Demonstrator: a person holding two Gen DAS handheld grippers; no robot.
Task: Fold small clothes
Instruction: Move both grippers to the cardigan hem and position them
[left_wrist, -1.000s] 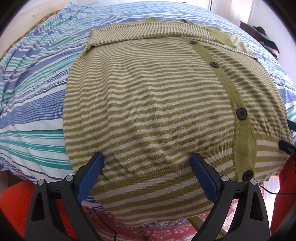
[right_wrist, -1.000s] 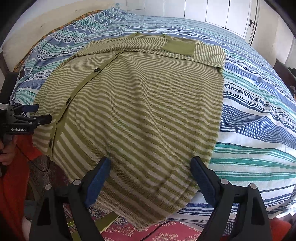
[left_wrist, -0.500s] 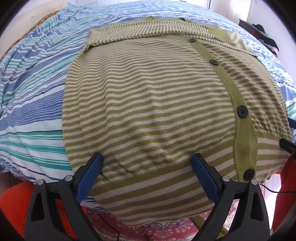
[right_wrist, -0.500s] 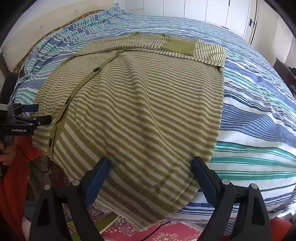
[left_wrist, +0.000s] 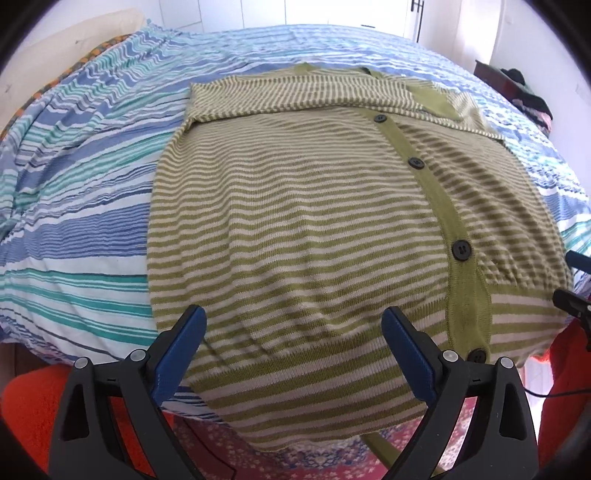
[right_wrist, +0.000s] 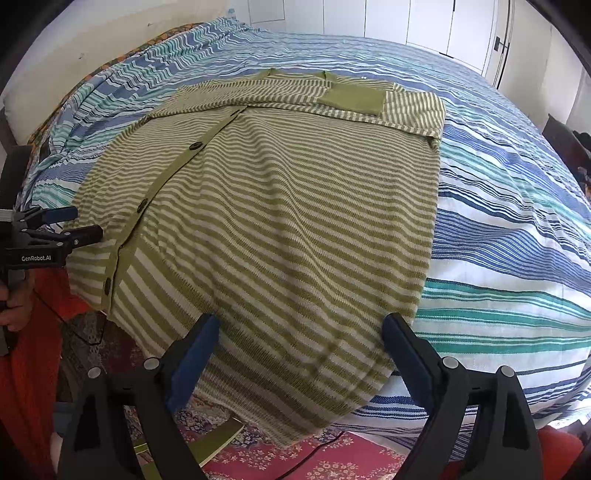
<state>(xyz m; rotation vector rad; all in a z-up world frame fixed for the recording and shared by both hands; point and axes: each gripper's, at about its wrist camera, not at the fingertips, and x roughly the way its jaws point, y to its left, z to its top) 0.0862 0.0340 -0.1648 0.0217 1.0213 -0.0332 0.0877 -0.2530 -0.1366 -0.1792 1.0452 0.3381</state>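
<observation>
A green and cream striped cardigan (left_wrist: 314, 221) with black buttons lies flat on the bed, sleeves folded across its top and its hem hanging over the near edge. It also shows in the right wrist view (right_wrist: 295, 221). My left gripper (left_wrist: 293, 332) is open and empty, hovering over the hem's left part. My right gripper (right_wrist: 301, 336) is open and empty over the hem's right part. The left gripper also shows from the side in the right wrist view (right_wrist: 77, 225), by the button band.
The bed has a blue, teal and white striped cover (left_wrist: 74, 221), also in the right wrist view (right_wrist: 517, 221). A red patterned rug (right_wrist: 332, 454) lies below the bed edge. White cupboard doors (right_wrist: 406, 22) stand behind the bed.
Both grippers have drawn back and risen slightly, so more of the bed and cardigan shows. Both stay open. The cardigan has not moved.
</observation>
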